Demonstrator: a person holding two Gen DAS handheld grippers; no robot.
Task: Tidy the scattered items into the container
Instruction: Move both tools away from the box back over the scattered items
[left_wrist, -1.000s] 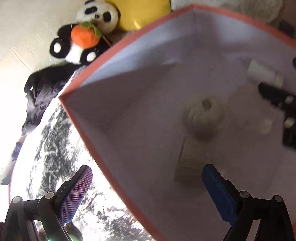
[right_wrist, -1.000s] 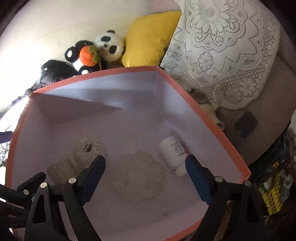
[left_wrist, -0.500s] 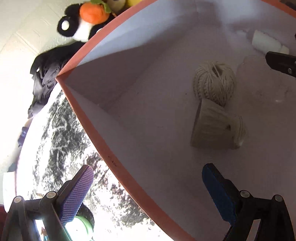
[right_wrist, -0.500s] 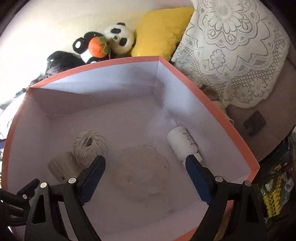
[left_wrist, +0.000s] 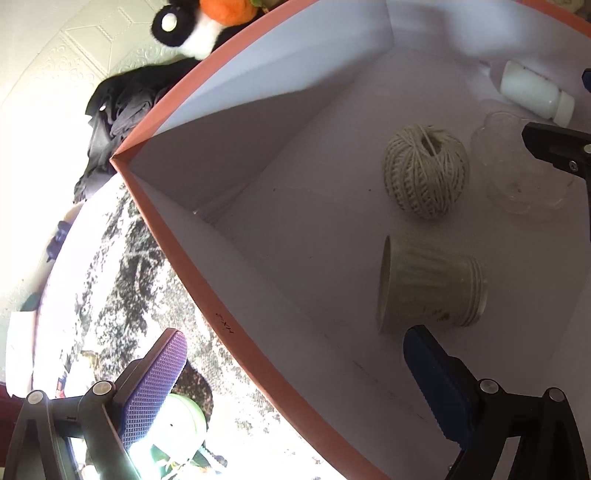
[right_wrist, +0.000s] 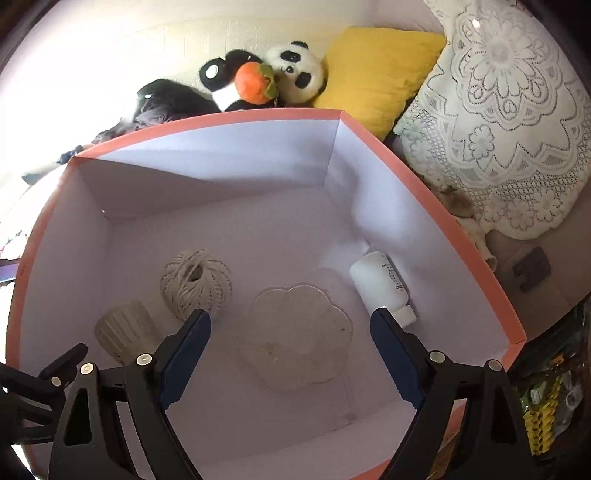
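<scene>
Both grippers, left (left_wrist: 291, 384) and right (right_wrist: 290, 354), spread and empty over the box (right_wrist: 424, 177). Inside: twine ball (right_wrist: 195, 284), ribbed cup (right_wrist: 123, 332) on its side, clear dish (right_wrist: 299, 332), bottle (right_wrist: 380, 284). Dish looks brittle and slick: take by rim. Twine soft, light.

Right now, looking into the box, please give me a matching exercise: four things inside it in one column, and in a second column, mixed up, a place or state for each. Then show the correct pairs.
Things
1. ball of string
2. ribbed cup
3. white bottle
4. clear dish

Places or states
A. lying on its side along the right wall of the box
B. in the middle of the floor, see-through, with a scalloped edge
C. lying on its side, nearest the left wall
D. round, cream, just behind the cup

Pairs: 1-D, 2-C, 3-A, 4-B
</scene>
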